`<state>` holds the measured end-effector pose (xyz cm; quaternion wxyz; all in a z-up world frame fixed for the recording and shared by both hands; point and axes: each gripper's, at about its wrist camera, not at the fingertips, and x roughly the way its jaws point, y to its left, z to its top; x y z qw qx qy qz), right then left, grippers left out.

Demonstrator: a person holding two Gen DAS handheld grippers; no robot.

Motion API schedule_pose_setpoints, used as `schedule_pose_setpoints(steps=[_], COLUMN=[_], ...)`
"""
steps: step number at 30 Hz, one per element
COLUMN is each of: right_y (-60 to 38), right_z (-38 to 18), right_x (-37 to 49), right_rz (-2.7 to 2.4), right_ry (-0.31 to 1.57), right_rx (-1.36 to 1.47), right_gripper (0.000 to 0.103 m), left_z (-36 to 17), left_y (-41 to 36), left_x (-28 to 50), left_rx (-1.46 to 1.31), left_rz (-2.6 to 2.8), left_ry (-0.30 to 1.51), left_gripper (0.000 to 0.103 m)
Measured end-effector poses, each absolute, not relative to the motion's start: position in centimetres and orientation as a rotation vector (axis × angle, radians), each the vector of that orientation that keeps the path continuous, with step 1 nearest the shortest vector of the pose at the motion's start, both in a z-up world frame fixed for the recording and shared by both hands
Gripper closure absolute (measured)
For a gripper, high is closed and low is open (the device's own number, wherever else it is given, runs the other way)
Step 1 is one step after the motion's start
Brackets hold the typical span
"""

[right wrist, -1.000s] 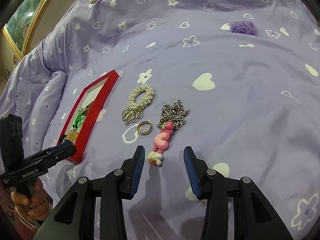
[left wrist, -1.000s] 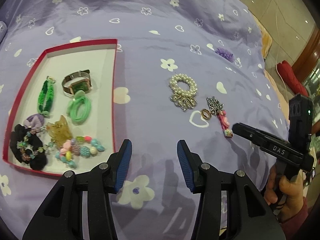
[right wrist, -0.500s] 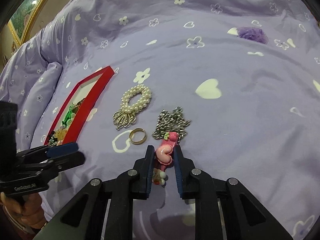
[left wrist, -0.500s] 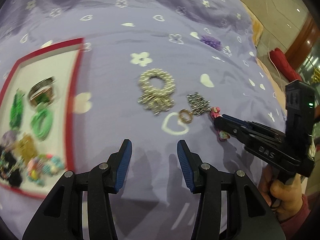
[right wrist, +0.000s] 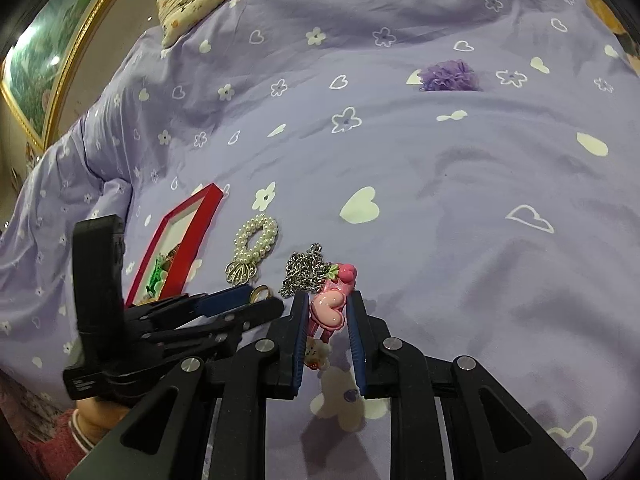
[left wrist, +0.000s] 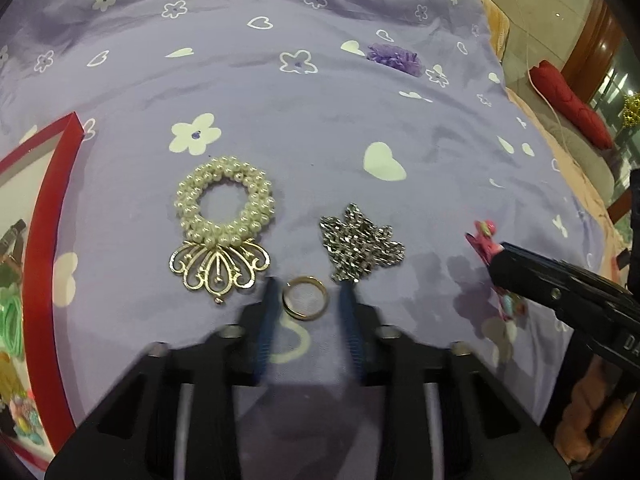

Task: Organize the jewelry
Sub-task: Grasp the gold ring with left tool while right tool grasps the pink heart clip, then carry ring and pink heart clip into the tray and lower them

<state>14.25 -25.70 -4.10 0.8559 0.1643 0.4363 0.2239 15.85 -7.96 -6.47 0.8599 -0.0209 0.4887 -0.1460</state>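
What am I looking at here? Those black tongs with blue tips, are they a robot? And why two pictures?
No robot: a person holds a hand-held clamp in each hand, and each carries a camera looking along its fingers, hence two views. On the purple bedspread lie a pearl bracelet, a silver chain and a gold ring; a red box at the left holds sorted pieces. The left tool is closing around the ring, which sits between its blue tips. The right tool grips a pink heart hair clip, apparently raised off the bedspread.
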Motion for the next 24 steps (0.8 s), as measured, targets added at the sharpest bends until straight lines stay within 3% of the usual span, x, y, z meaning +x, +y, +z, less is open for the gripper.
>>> schedule_pose_setpoints(steps=[24], right_y=[-19.0], right_z=[-2.5], right_x=[12.0], right_rz=[0.62], right_ry=[0.917], right_rx=[0.293], right_gripper=[0.084], left_z=[-2.4], left_y=[0.9], left_x=[8.2], left_rx=[-0.158], left_rz=[-0.223], left_ry=[0.92], left_gripper=[0.082])
